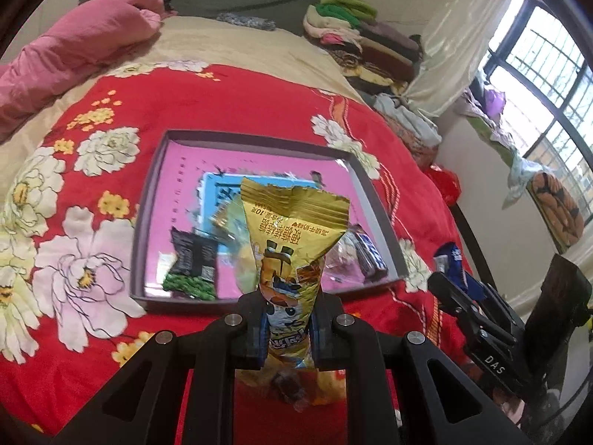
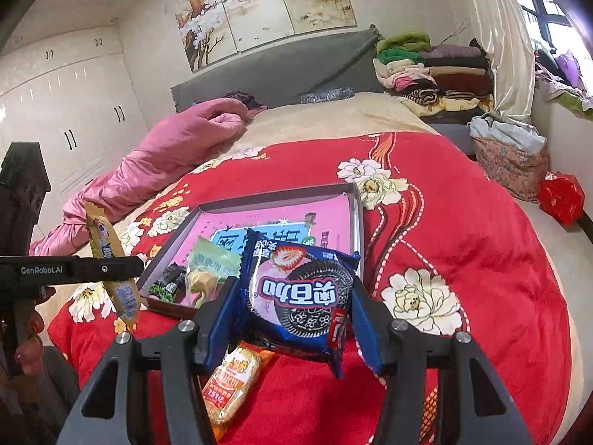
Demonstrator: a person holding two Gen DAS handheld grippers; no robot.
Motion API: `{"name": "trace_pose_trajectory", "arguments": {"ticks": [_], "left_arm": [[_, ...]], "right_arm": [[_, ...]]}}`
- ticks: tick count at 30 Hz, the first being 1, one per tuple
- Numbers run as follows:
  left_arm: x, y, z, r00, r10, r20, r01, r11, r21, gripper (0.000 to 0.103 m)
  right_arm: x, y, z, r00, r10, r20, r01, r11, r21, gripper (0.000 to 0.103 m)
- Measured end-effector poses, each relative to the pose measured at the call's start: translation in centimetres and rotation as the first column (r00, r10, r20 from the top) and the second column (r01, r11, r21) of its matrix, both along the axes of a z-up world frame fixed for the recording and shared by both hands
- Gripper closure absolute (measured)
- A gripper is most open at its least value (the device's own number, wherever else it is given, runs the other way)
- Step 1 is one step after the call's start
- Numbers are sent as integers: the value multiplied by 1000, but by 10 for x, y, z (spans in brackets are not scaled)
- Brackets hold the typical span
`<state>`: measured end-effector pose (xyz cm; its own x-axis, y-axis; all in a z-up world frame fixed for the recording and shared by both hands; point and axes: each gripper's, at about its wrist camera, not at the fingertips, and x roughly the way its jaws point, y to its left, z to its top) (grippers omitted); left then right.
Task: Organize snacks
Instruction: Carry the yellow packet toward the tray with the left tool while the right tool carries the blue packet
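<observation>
In our left gripper (image 1: pixel 287 328) we have the jaws clamped tight on a gold snack packet (image 1: pixel 292 237), which stands upright between the pads with its crimped top edge raised in front of the tray (image 1: pixel 148 200). That shallow grey-rimmed tray lies on the red floral bedspread (image 1: pixel 229 96), and on its pink floor we see a dark packet with green print (image 1: pixel 191 265) at the left, a pale green packet (image 2: pixel 209 270) near the middle and a dark wrapped bar (image 1: pixel 367 256) at the right. On the bedspread just below our right gripper lies an orange packet (image 2: pixel 231 378), outside the tray. Further right, our right gripper (image 2: pixel 292 319) holds a blue cookie packet (image 2: pixel 296 293) between its half-spread blue pads, which press on its two sides; the packet is held up off the bedspread, just short of the tray's near right corner.
</observation>
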<state>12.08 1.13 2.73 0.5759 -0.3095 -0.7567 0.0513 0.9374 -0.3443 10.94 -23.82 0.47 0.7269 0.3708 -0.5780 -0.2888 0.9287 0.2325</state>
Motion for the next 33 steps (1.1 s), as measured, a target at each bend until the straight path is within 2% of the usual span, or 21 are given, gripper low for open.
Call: {"name": "trace_pose_trajectory", "arguments": {"ticks": [15, 20, 25, 33], "left_arm": [[17, 49, 7, 990, 139, 29, -140, 990, 29, 87], [24, 56, 4, 986, 166, 36, -168, 983, 78, 87], [32, 61, -6, 984, 178, 13, -179, 980, 84, 87], [41, 56, -22, 986, 167, -7, -164, 974, 156, 87]], "right_arm": [[23, 3, 9, 999, 9, 51, -10, 1000, 6, 46], [28, 4, 11, 998, 7, 63, -8, 1000, 16, 46], [32, 7, 11, 998, 10, 67, -11, 1000, 11, 46], [37, 12, 10, 997, 19, 75, -19, 1000, -3, 46]]}}
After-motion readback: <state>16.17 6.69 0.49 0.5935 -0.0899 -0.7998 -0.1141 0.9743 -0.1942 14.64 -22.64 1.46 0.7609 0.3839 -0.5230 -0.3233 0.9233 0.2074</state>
